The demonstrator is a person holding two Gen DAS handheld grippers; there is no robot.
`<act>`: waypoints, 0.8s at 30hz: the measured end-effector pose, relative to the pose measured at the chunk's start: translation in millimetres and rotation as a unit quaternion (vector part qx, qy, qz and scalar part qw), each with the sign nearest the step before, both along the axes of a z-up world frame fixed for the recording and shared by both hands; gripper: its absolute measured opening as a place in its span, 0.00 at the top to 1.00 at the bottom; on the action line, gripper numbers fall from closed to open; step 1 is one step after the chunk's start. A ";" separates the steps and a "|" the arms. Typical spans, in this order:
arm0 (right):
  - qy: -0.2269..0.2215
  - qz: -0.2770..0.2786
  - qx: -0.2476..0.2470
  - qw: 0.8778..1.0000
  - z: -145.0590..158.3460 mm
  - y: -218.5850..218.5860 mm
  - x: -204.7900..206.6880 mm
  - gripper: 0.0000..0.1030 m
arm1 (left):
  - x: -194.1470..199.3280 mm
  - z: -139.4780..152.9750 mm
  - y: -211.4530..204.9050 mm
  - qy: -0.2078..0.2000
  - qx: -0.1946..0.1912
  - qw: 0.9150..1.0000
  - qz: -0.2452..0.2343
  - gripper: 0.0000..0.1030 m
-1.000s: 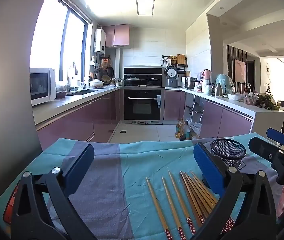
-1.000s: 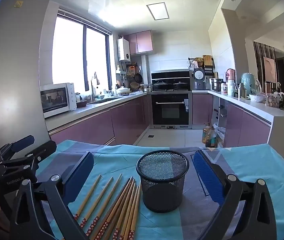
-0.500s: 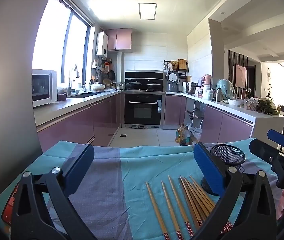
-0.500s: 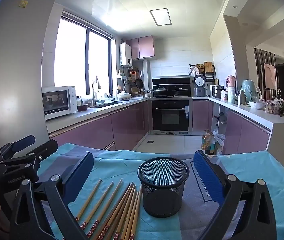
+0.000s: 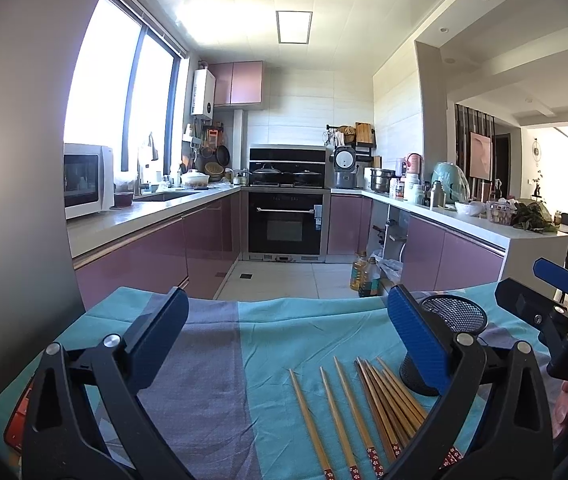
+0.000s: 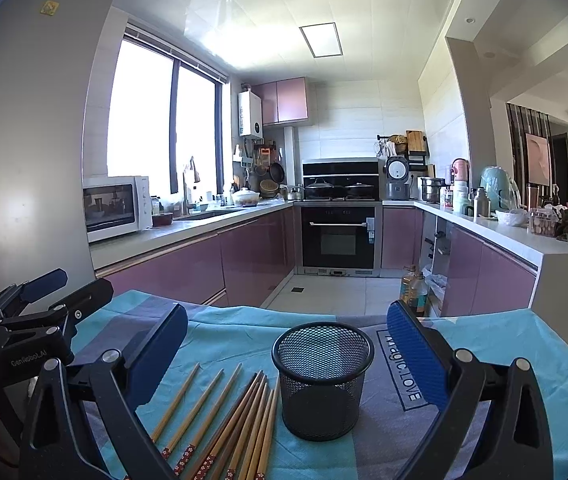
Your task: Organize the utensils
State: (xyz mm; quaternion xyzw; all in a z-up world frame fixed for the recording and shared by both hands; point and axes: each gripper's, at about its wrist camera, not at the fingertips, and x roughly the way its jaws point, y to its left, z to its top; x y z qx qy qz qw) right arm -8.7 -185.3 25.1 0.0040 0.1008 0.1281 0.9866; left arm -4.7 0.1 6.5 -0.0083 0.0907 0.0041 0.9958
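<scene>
I saw a U-shaped kitchen with mauve cabinets [image 6: 188, 268] under pale countertops [image 5: 132, 216]. A tall window [image 6: 164, 120] on the left let in bright daylight, and a flat ceiling light [image 6: 321, 40] glowed overhead. A black oven [image 5: 286, 222] sat in the far wall, a white microwave [image 6: 116, 206] stood on the left counter, and the floor [image 5: 280, 278] was pale tile.

The chopsticks [image 6: 220, 412] look like smooth wood, with red painted ends. The cup [image 6: 322, 378] is black wire mesh, matt. The cloth [image 5: 284, 332] on the desk is woven fabric, soft and wrinkled, matt. Each claw, left claw [image 5: 284, 340] and right claw [image 6: 286, 346], is matt black plastic with blue textured pads [image 6: 416, 356] and small shiny metal bolts. The cabinets [image 6: 188, 272] at middle left look glossy.
</scene>
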 end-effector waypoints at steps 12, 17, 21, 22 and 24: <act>-0.003 0.000 -0.002 1.000 1.5 -0.8 -1.2 0.06 | 0.3 0.5 -1.4 0.000 0.000 1.000 0.001 0.04; -0.004 0.000 -0.002 1.000 2.3 -1.0 -1.0 0.06 | 0.5 0.6 -0.9 0.000 -0.002 1.000 0.000 0.04; -0.004 0.001 -0.002 1.000 2.5 -1.4 -1.1 0.06 | 0.5 0.6 -1.1 0.000 -0.002 1.000 0.001 0.04; -0.004 0.001 -0.001 1.000 2.2 -1.6 -1.3 0.06 | 0.5 0.5 -0.8 0.000 -0.002 1.000 0.001 0.04; -0.004 0.001 -0.002 1.000 2.1 -1.5 -1.3 0.06 | 0.3 0.5 -1.0 0.000 -0.002 1.000 0.001 0.04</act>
